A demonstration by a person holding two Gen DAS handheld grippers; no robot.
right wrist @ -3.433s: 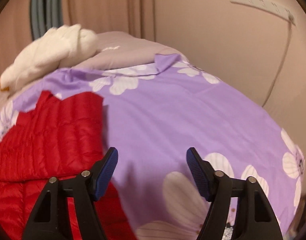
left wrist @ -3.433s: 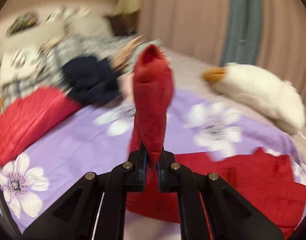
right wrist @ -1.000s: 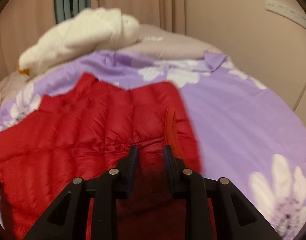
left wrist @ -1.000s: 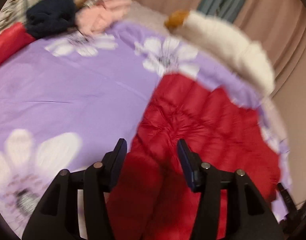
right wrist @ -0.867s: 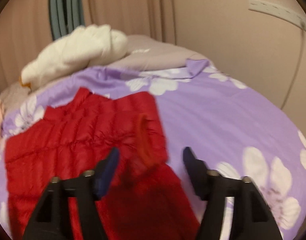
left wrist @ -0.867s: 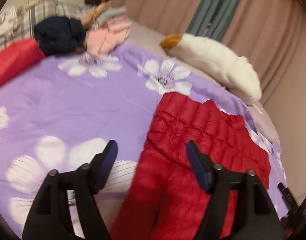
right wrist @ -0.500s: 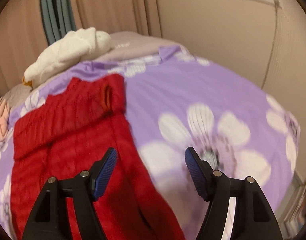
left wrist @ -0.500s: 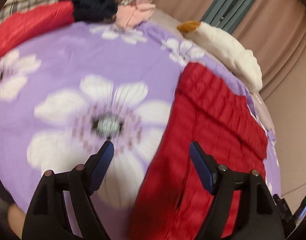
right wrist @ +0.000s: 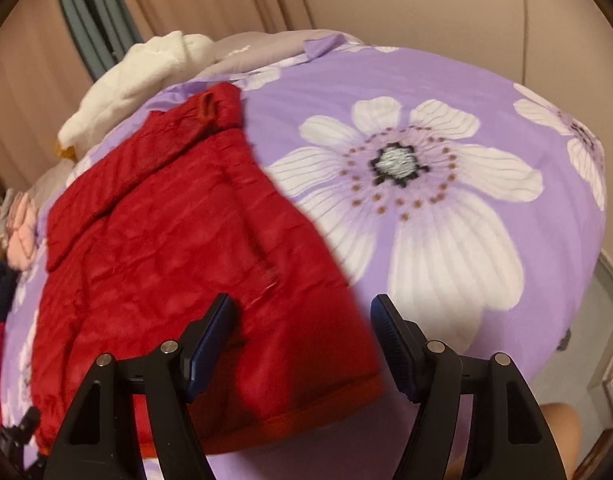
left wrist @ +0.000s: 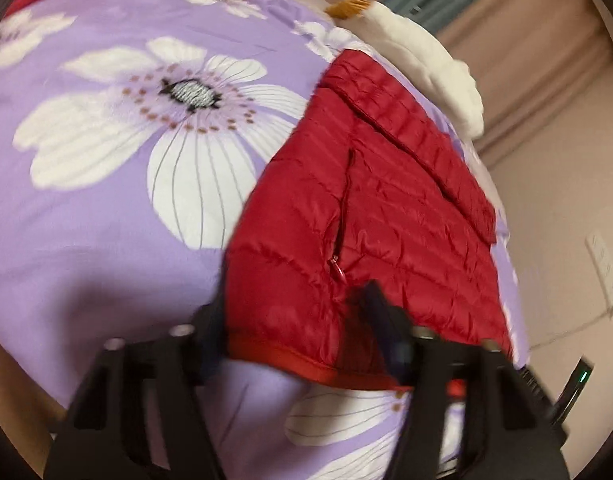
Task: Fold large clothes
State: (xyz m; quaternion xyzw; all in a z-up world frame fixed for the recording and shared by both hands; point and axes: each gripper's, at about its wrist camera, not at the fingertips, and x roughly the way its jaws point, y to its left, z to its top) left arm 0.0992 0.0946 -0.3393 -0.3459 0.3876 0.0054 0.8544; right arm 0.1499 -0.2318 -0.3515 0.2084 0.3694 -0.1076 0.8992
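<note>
Left wrist view: left gripper (left wrist: 294, 320) tilted down, jaws just narrowing, astride red jacket (left wrist: 370, 208) hem, lower centre; right gripper (right wrist: 302, 344) likewise, jaws apart.

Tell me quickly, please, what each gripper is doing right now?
Left gripper: its fingers have just been closing around the hem corner of the red jacket; whether they press yet cannot be told.
Right gripper: open, straddling the jacket's other hem corner.

Left gripper (left wrist: 294, 320) fingertips blurred, perhaps closing.
</note>
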